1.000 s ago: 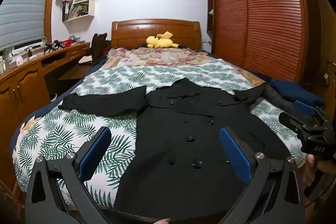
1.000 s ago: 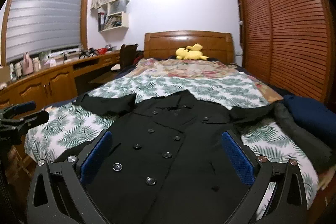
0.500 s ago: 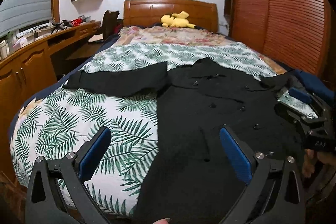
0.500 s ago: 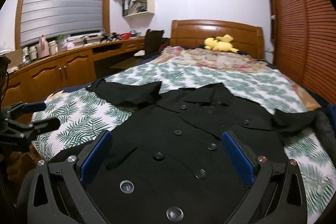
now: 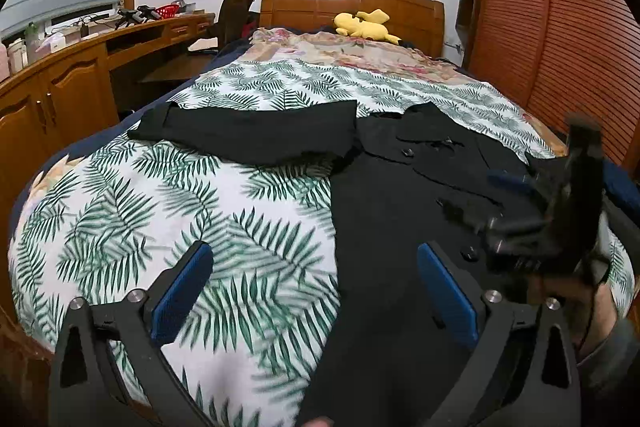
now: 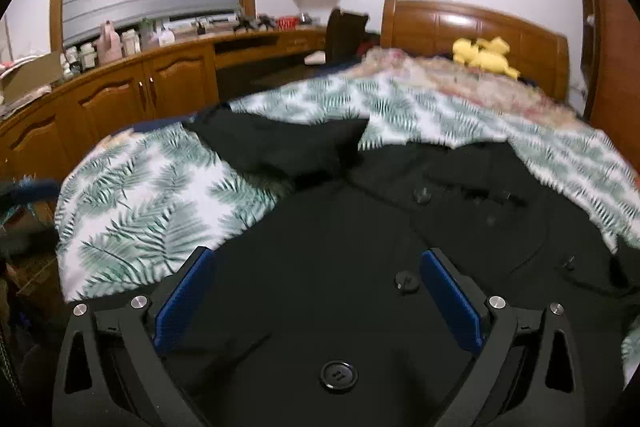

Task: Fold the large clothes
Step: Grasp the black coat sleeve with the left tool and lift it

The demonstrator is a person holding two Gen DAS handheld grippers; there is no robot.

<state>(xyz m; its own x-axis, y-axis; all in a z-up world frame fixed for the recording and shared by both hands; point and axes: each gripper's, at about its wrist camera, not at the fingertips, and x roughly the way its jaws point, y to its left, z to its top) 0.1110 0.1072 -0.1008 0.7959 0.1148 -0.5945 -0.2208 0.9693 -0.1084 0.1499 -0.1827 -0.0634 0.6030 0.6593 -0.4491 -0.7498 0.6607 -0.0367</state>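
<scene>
So far no fold is seen: the black coat (image 5: 400, 211) is spread flat on the bed (image 5: 168, 211), one sleeve (image 5: 248, 135) stretched sideways; left gripper (image 5: 316, 291) and right gripper (image 6: 316, 299) are held spread, grasping nothing; since the earlier frames both have been lowered nearer the hem.

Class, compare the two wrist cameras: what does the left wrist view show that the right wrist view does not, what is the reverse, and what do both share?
Only the left wrist view shows the louvred wardrobe doors and the right gripper, blurred. Only the right wrist view shows the bottles on the counter and a large button between the open fingers. Both show the black coat, leaf-print bedspread and yellow plush toy.
</scene>
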